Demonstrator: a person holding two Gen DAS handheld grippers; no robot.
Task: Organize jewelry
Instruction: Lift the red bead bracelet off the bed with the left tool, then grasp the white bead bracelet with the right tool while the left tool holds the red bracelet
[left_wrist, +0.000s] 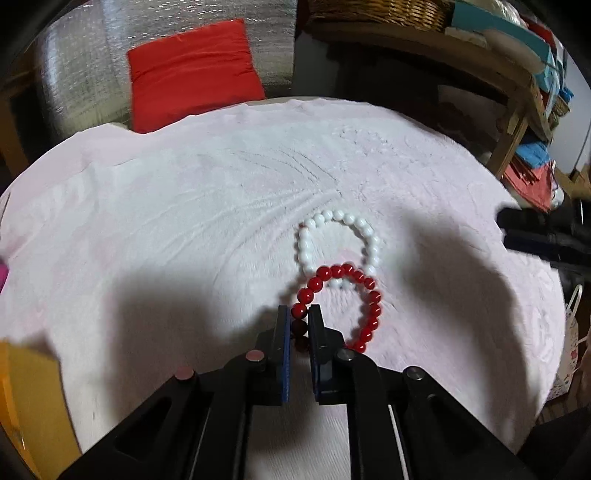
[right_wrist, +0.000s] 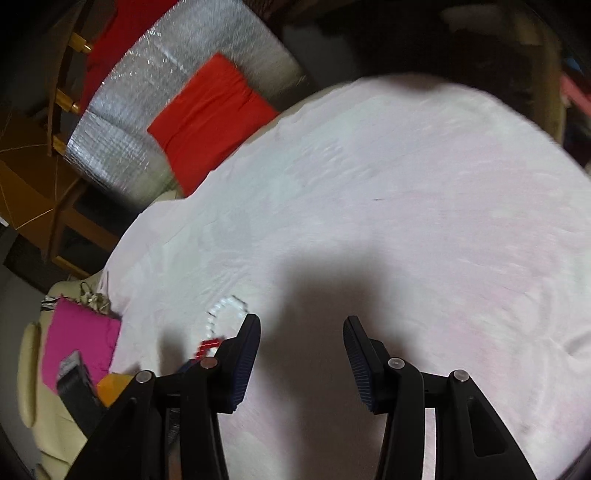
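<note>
Clamped between my left tongs (left_wrist: 299, 314) is one red bracelet (left_wrist: 364, 306); the pads pinch its near-left beads while the rest of the loop lies on the pink cloth (left_wrist: 184, 221) over the tabletop. One white bracelet (left_wrist: 338, 236) lies just beyond, and the red loop overlaps its near edge. That makes two bracelets. My right tongs (right_wrist: 301, 328) hang half open over bare cloth with nothing between the pads; both bracelets show blurred just left of them. One red cushion (left_wrist: 192, 70) sits past the far edge, one magenta box (right_wrist: 79, 343) off the left.
</note>
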